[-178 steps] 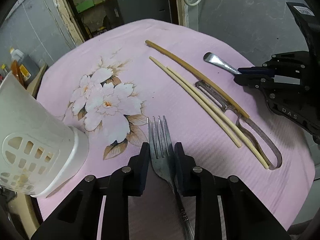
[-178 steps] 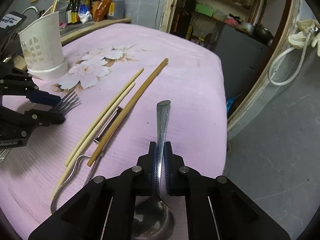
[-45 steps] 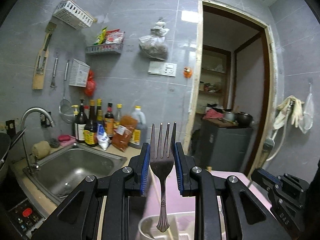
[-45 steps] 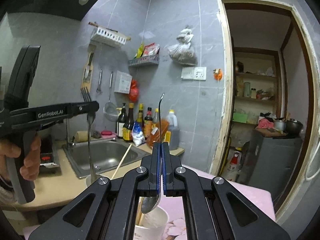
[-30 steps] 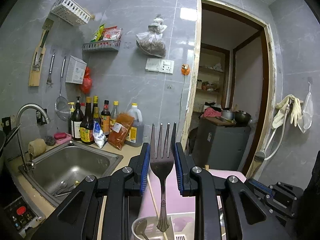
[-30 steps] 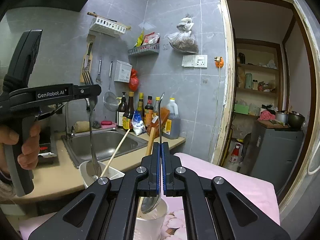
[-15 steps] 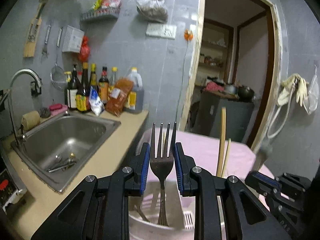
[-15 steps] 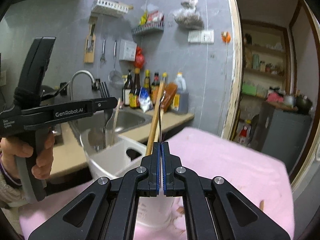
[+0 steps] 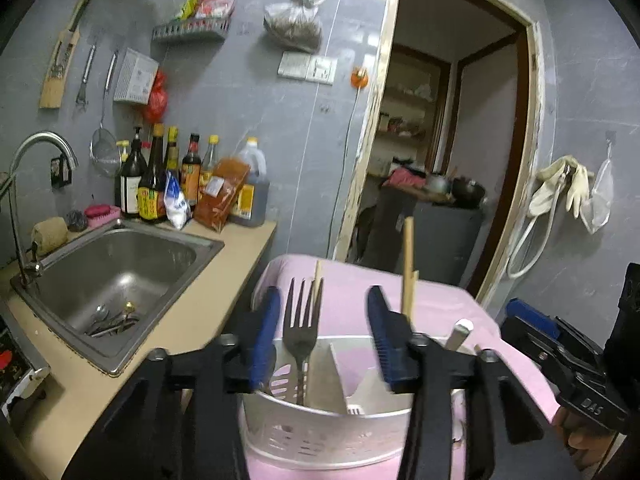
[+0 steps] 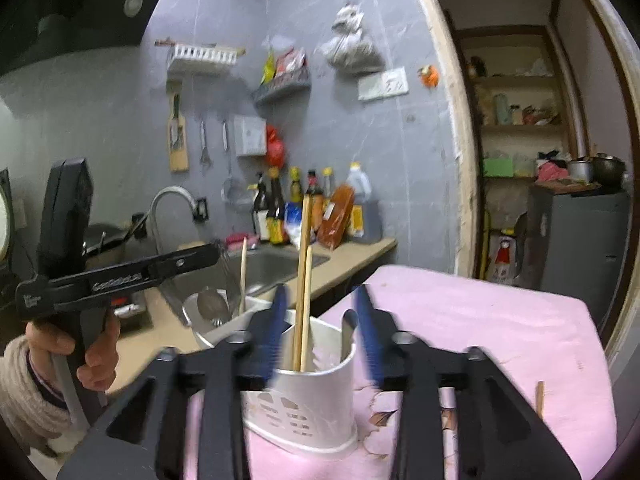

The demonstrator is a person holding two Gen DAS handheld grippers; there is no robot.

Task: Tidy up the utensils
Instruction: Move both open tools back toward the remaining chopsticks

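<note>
White letters "DAS" stood on the right gripper (image 9: 568,356); the left gripper's (image 10: 192,258) lettering was blurred.

Two fisheye wrist views, each looking forward along its fingers, close above the white utensil holder (image 9: 320,432) (image 10: 304,408) – both share the holder, sink (image 9: 116,276) (image 10: 276,264) and grey wall.

One fork (image 9: 301,330), one holder (image 9: 320,428), three chopsticks (image 10: 303,280)
</note>
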